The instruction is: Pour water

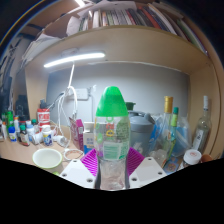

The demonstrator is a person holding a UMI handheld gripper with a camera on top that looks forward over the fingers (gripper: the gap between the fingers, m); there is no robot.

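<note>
A clear plastic bottle (112, 140) with a green cap (112, 103) is seen upright at the centre of the frame, held between the two fingers of the hand-held gripper (112, 166), whose purple pads (90, 160) are pressed against its lower body from both sides. The fingers are closed to about the bottle's width; the grip appears firm, and the bottle's base is cut off at the lower centre, so it cannot be told whether it rests on anything. A pale green cup (47, 160) is seen at lower left on the cluttered counter (20, 158), near a smaller beige cup (73, 154); either is judged a likely receiver. More bottles and jars are crowded at left and right, and a lit tube lamp (74, 60) is fixed beneath the shelf at upper left.

The cap appears to be still on, so it would have to be removed before any water could be poured. For the pour, the bottle would best be carried over the chosen cup before being tipped, tilted slowly, with the mouth kept low and over the rim so that spills are avoided.
</note>
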